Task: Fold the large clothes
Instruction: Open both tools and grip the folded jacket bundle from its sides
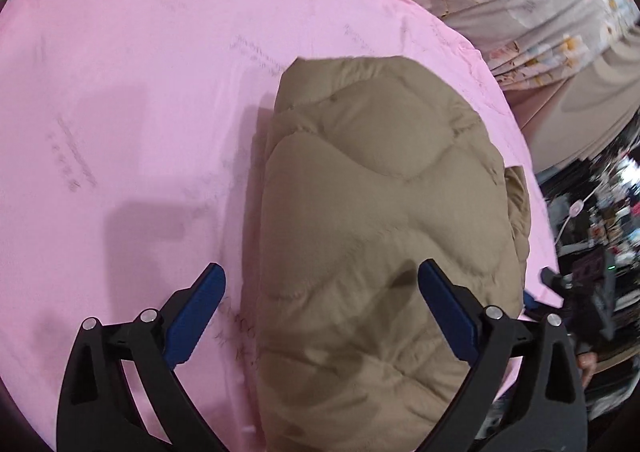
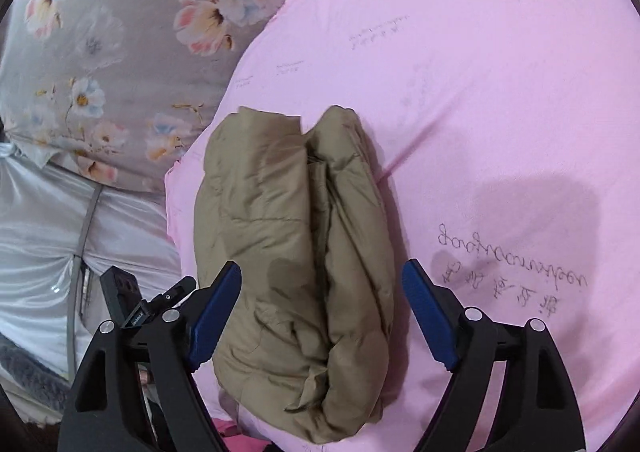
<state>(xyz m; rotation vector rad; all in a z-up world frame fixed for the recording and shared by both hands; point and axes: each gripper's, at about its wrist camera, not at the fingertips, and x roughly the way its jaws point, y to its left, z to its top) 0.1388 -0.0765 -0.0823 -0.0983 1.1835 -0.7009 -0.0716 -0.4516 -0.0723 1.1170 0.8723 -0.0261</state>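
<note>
A tan quilted puffer jacket (image 1: 380,211) lies folded into a compact bundle on a pink sheet (image 1: 120,91). In the right wrist view the jacket (image 2: 288,244) shows as a doubled-over bundle with a crease down its middle. My left gripper (image 1: 320,284) is open above the near end of the bundle, its blue pads (image 1: 200,316) apart and holding nothing. My right gripper (image 2: 322,284) is open too, its blue pads (image 2: 428,316) spread either side of the bundle's width, empty.
The pink sheet (image 2: 480,91) carries handwritten marks. A grey floral bedspread (image 2: 100,51) lies beyond the sheet's edge, with silvery fabric (image 2: 40,232) below it. The other gripper's body (image 1: 568,292) shows at the sheet's right edge, with dark room clutter (image 1: 600,211) behind.
</note>
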